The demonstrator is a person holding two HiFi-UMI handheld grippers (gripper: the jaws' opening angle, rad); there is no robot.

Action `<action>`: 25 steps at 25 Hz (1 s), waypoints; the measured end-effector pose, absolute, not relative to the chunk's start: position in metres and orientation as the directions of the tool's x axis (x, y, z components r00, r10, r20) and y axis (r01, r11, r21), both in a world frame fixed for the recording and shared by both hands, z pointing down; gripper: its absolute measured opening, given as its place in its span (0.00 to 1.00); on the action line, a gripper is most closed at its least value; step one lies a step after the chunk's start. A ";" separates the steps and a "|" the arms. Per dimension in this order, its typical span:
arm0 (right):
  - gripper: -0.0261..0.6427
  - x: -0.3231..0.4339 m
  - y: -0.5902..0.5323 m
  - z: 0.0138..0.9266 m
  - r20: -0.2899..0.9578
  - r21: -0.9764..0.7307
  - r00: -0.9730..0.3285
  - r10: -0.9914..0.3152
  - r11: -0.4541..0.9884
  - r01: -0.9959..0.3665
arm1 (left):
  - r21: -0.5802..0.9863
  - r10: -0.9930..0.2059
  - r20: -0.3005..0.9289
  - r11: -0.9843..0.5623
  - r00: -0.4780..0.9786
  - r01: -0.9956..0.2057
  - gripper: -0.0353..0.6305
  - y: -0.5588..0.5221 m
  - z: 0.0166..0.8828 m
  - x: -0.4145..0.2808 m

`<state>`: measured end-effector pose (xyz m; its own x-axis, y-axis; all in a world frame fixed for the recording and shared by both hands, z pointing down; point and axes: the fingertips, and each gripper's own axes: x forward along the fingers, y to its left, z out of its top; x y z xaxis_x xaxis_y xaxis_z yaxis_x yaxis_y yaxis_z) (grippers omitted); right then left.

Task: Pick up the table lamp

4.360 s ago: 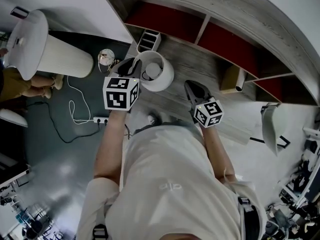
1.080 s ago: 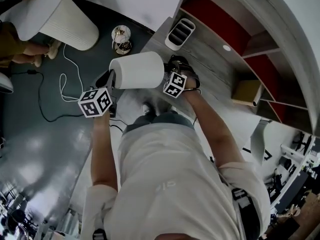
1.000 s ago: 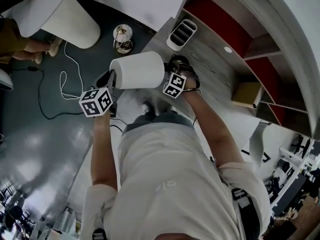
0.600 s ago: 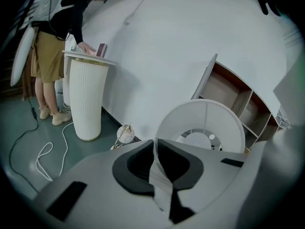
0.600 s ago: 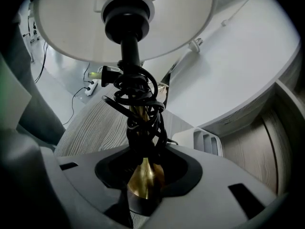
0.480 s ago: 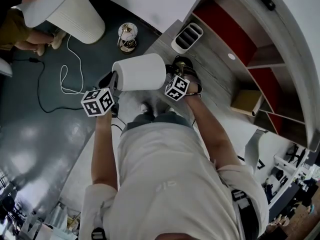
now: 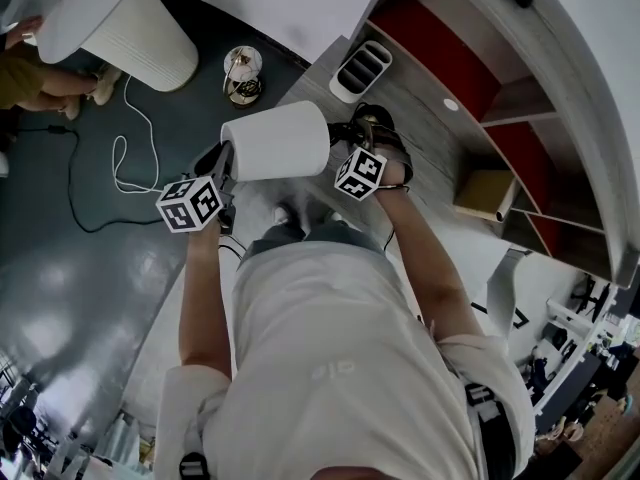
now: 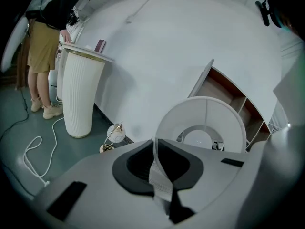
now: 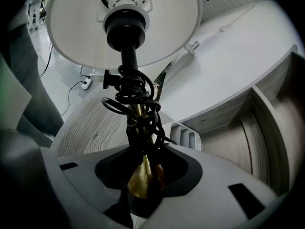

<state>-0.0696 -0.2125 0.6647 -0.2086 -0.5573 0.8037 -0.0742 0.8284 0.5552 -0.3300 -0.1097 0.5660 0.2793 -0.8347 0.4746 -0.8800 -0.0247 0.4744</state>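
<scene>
Our left tool pinches the rim of the white-shaded brass table lamp (likely flimsy there); our right tool clamps the sturdier-looking stem.

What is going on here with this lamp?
A person holds the table lamp on its side with two grippers. The left gripper is clamped on the rim of the white shade. The right gripper grips the brass stem, around which the black cord is wound. The lamp seems to hang clear of the wooden desk.
</scene>
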 end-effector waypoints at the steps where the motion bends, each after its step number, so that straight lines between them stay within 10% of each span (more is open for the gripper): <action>1: 0.29 -0.063 -0.212 0.660 0.803 0.559 -0.199 -0.561 0.826 -0.073 | 0.482 -0.836 0.466 -0.036 0.291 -0.875 0.12 -0.111 0.565 -0.326; 25: 0.28 0.109 -0.170 0.600 0.787 0.611 0.030 -0.617 0.770 -0.183 | 0.580 -0.757 0.356 -0.281 0.549 -0.764 0.12 -0.135 0.549 -0.180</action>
<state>0.1087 -0.1704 0.6004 0.0297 -0.6168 0.7866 -0.1834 0.7702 0.6109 -0.1803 -0.1348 0.5493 0.5486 -0.7567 0.3556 -0.7643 -0.2814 0.5802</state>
